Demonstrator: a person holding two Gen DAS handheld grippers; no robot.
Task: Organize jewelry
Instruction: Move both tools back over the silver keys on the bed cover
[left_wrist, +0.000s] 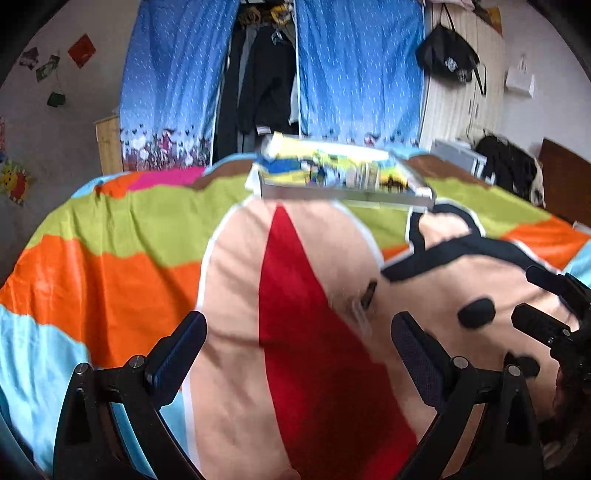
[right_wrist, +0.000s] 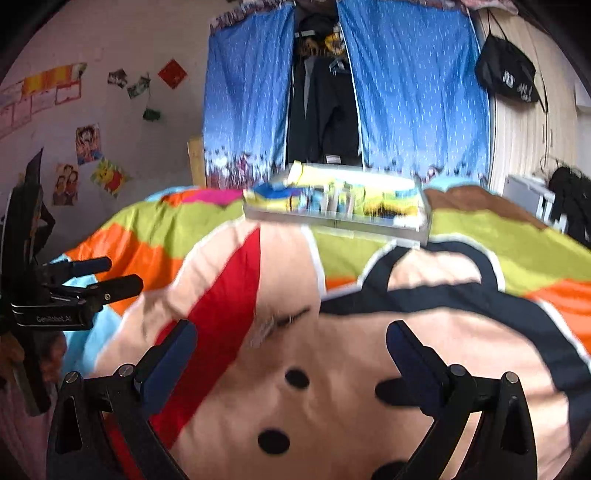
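Observation:
A small dark and pale piece of jewelry (left_wrist: 364, 302) lies blurred on the cartoon bedspread (left_wrist: 236, 280), just ahead of my left gripper (left_wrist: 299, 332), which is open and holds nothing. The right wrist view shows the same piece (right_wrist: 284, 317) ahead of my right gripper (right_wrist: 291, 332), also open and empty. A clear compartment box (left_wrist: 343, 177) with colourful contents sits farther back on the bed, and it appears as the box (right_wrist: 336, 206) in the right wrist view too. Each gripper shows at the other's side: the right one (left_wrist: 543, 302), the left one (right_wrist: 99, 277).
The bed is covered by a bright striped bedspread (right_wrist: 166, 221). Behind it hang blue curtains (left_wrist: 354, 66) around an open wardrobe of dark clothes (left_wrist: 266, 81). A black bag (left_wrist: 447, 59) hangs at the right, and posters (right_wrist: 88, 144) dot the left wall.

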